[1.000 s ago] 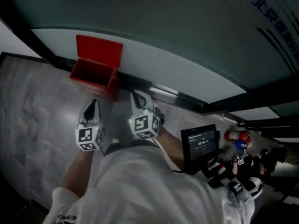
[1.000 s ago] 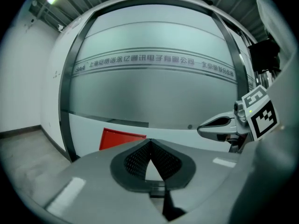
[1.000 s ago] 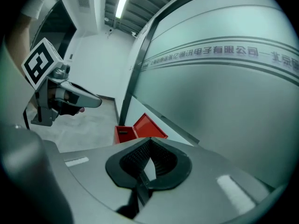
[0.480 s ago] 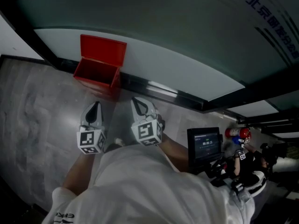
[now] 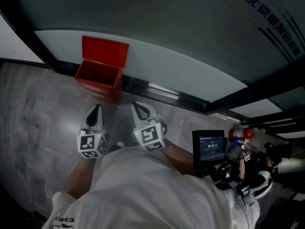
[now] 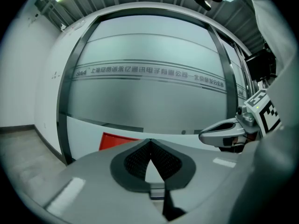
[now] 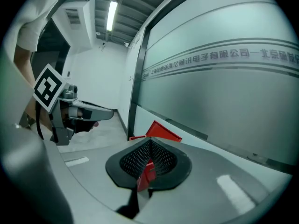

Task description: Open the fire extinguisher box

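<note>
Red box (image 5: 96,75) sits on the grey floor (image 5: 38,113), its back edge against the dark rail (image 5: 159,92) under the frosted glass wall (image 5: 190,75). Its lid (image 5: 105,49) stands upright against the glass. Floor spreads open in front of it and to its left. Left tongs (image 5: 96,108) and right tongs (image 5: 135,105) hover side by side, short of the box's front edge, both pinched together on nothing.

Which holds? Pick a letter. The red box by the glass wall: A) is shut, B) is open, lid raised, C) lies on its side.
B: in the head view the red box shows its hollow inside, its lid upright against the glass wall.
</note>
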`<action>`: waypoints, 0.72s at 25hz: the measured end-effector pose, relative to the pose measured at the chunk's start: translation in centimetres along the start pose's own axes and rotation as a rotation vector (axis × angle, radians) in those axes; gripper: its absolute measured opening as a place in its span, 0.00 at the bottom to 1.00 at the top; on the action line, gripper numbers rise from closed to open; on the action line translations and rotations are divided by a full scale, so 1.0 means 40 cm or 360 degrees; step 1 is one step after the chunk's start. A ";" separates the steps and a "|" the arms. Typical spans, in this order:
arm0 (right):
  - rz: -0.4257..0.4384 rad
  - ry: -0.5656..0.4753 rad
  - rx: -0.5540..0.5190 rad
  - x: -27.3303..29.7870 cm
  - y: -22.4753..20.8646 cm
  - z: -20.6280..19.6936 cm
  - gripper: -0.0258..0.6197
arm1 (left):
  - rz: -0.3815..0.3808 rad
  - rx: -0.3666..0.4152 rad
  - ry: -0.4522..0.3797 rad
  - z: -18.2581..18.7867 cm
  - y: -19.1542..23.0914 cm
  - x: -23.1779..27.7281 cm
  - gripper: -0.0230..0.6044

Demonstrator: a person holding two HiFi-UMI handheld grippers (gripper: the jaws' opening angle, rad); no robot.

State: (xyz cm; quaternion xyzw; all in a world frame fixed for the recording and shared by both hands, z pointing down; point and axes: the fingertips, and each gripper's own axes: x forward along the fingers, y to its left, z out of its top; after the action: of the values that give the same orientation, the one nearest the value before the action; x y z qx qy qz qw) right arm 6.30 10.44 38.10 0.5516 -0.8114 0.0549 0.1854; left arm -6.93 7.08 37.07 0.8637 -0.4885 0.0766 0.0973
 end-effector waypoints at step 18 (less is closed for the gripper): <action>0.0002 -0.0031 -0.0030 -0.048 0.076 0.016 0.06 | 0.0023 -0.0004 -0.0015 -0.014 0.023 -0.097 0.04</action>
State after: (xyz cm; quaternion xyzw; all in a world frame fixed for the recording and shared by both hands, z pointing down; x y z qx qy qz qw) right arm 4.00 13.12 37.17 0.5498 -0.8140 0.0419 0.1827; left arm -9.71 9.96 36.84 0.8603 -0.4954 0.0727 0.0956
